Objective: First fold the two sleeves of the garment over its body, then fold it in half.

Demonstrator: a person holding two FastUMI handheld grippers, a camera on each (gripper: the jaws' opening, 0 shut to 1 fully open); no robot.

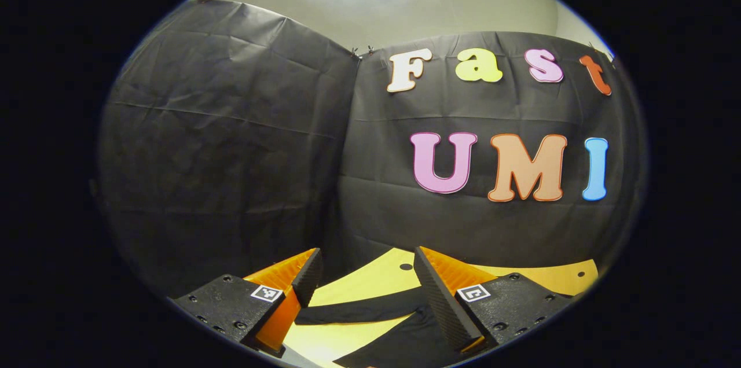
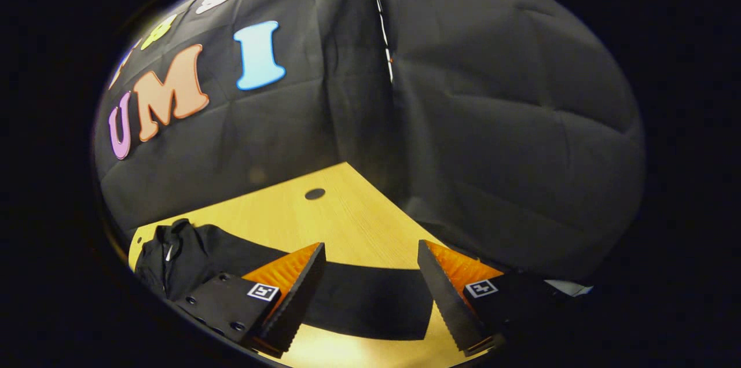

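We hold both grippers over a pale wooden table [image 2: 347, 206] with a round hole [image 2: 315, 194], black cloth walls behind. The left gripper [image 1: 367, 287] and right gripper [image 2: 370, 287] gape wide, empty. The black garment [image 2: 231, 264] lies flat, one sleeve [image 2: 370, 301] stretched out beneath the right fingers

Right gripper [image 2: 370, 275] open, above garment [image 2: 359, 298] sleeve
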